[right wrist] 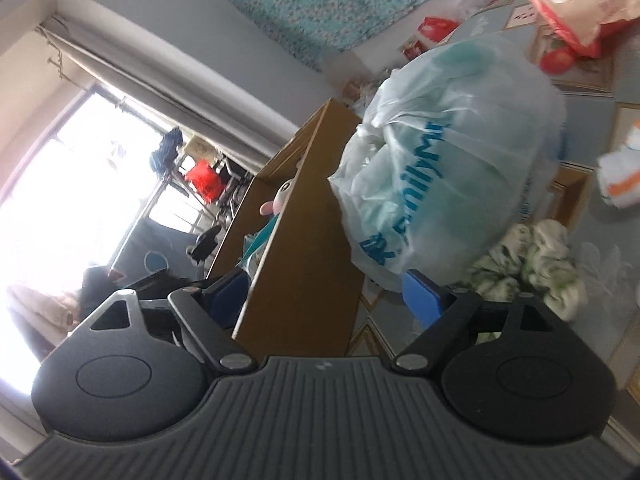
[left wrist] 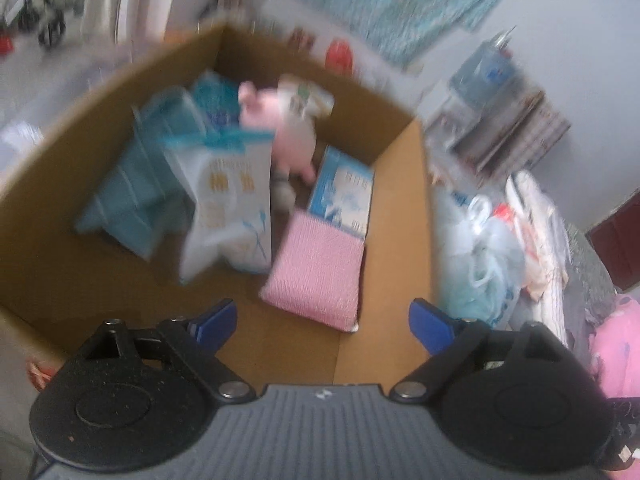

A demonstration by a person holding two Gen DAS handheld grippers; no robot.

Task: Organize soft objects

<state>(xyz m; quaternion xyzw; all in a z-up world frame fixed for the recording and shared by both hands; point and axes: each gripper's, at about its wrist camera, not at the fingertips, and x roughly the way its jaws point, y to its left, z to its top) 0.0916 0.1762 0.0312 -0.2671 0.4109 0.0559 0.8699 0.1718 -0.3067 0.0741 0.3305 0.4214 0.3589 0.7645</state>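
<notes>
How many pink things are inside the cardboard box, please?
2: a pink plush toy near the far corner of the cardboard box, and a pink knitted cloth by its right wall. Others may be hidden under the packs.

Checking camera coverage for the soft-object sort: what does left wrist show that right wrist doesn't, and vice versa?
Left wrist only: the brown cardboard box interior, with a folded pink knitted cloth, a white tissue pack and folded teal fabric.

Right wrist only: bright window, crumpled green-and-white cloth, red-and-white wipes pack.

Both: the box, pink-and-white plush toy, translucent plastic bag with blue lettering, teal patterned wall cloth.
</notes>
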